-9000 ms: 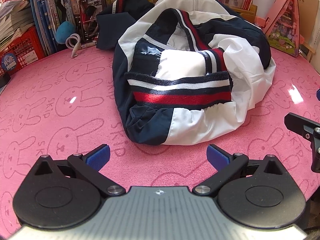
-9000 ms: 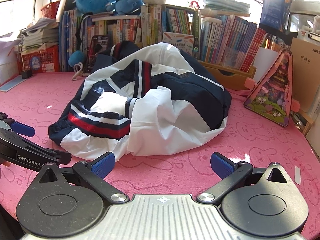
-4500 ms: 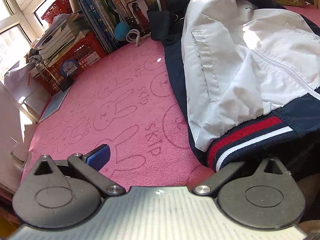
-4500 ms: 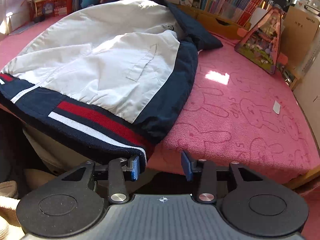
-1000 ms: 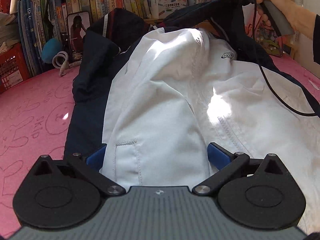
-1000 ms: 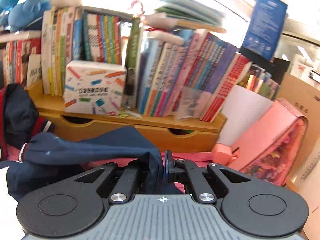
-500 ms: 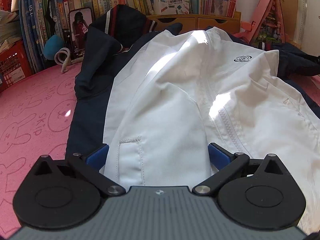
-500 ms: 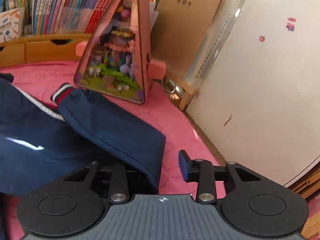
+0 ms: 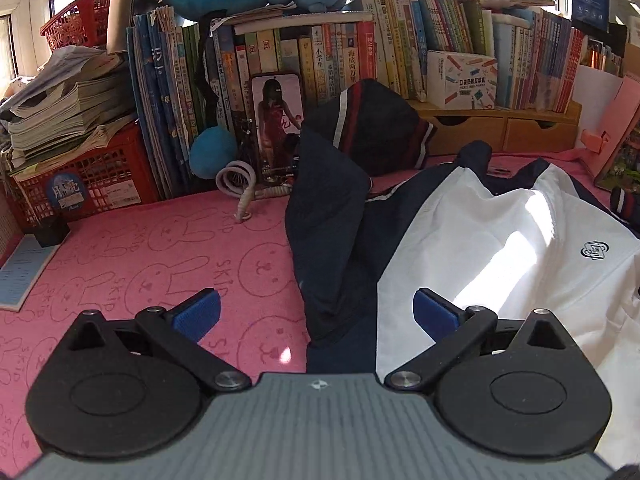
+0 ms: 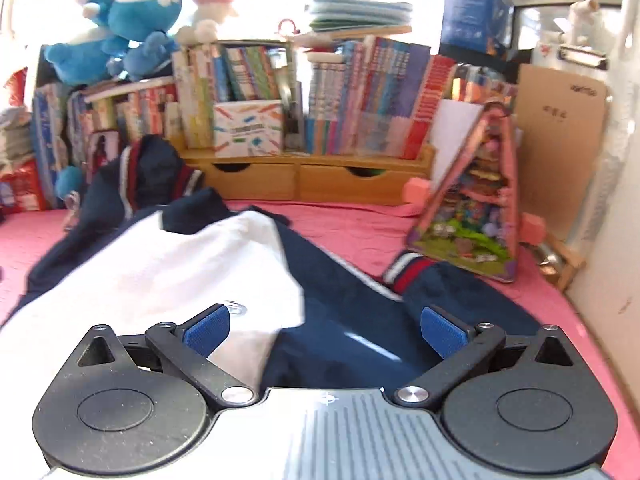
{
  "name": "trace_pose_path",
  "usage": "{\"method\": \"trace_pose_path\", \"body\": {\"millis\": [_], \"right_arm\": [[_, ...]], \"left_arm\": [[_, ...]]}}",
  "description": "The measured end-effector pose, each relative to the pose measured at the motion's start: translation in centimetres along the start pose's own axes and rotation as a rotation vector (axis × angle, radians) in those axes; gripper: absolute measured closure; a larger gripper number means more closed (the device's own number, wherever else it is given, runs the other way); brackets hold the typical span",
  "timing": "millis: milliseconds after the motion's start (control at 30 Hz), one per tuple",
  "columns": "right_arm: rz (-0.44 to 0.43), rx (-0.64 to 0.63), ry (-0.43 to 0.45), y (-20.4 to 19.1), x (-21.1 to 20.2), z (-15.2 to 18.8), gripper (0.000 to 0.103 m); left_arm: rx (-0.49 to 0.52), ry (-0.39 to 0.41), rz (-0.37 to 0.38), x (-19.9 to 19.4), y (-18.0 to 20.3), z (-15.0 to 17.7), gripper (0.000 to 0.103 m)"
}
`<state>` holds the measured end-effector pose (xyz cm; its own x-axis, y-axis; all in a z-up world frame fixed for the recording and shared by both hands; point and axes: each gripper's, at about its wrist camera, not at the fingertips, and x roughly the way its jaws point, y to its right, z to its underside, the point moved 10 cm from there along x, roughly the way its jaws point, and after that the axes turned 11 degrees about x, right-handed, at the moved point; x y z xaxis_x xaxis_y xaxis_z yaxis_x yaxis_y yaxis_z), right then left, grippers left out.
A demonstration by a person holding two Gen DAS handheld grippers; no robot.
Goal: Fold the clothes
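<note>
Over the jacket (image 9: 500, 248) on the pink mat (image 9: 160, 248), both grippers' fingers (image 9: 197, 314) (image 10: 208, 330) spread apart, empty.

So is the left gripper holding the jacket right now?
No, the left gripper is open, its blue pads apart above the jacket, gripping nothing.

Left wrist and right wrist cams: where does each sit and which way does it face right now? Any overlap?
Left wrist: on the left gripper, low over the pink mat, facing the bookshelf; jaws open over the jacket's navy sleeve.
Right wrist: on the right gripper, facing the bookshelf and pink triangular toy house; jaws open above the jacket.
Shared: jacket, bookshelf, mat, wooden drawers.
</note>
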<state>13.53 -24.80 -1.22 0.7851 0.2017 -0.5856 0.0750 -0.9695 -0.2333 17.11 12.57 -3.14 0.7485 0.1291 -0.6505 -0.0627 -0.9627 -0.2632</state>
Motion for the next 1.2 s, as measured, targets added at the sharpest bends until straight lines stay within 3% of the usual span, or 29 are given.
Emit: {"method": "trace_pose_path", "body": {"millis": [67, 167, 367, 400, 433, 467, 533, 600, 833, 967, 1067, 1200], "right_arm": [[-0.094, -0.010, -0.045, -4.0, 2.1, 1.4, 0.000], [-0.113, -0.077, -0.080, -8.2, 5.1, 3.7, 0.000], [-0.069, -0.147, -0.117, -9.9, 8.9, 6.9, 0.000], [-0.063, -0.150, -0.122, -9.8, 9.2, 7.3, 0.000], [-0.057, -0.152, -0.126, -9.7, 9.4, 7.6, 0.000], [-0.050, -0.155, -0.131, -9.6, 9.7, 7.9, 0.000], [-0.048, -0.161, -0.125, -9.5, 9.8, 8.2, 0.000], [-0.047, -0.166, -0.120, -9.5, 9.8, 8.2, 0.000], [-0.030, -0.168, -0.093, -8.7, 9.7, 6.9, 0.000], [-0.027, -0.143, -0.104, -8.3, 10.0, 6.8, 0.000], [-0.004, -0.161, -0.126, -8.2, 10.6, 7.5, 0.000], [0.011, -0.191, -0.127, -8.5, 10.6, 7.9, 0.000]], "left_arm": [[0.020, -0.048, -0.076, 3.8, -0.5, -0.7, 0.001], [0.000, -0.102, -0.049, 7.7, 0.0, -0.7, 0.003], [-0.073, -0.010, 0.009, 11.0, 1.3, -1.8, 0.006], [-0.090, -0.018, 0.007, 11.7, 1.1, -1.9, 0.018], [-0.115, -0.031, 0.001, 12.2, 0.8, -1.8, 0.048], [-0.139, -0.037, -0.014, 12.5, 0.3, -1.8, 0.056], [-0.187, -0.032, -0.059, 12.3, -1.2, -1.8, 0.098], [-0.228, -0.008, -0.102, 11.6, -2.8, -1.9, 0.100], [-0.343, 0.227, -0.227, 1.9, -10.3, -2.7, 0.100], [-0.300, 0.163, -0.299, 0.2, -12.7, 0.9, 0.098], [-0.309, 0.061, -0.276, 2.0, -13.6, 4.4, 0.095], [-0.270, 0.015, -0.296, 3.7, -13.6, 6.3, 0.090]]}}
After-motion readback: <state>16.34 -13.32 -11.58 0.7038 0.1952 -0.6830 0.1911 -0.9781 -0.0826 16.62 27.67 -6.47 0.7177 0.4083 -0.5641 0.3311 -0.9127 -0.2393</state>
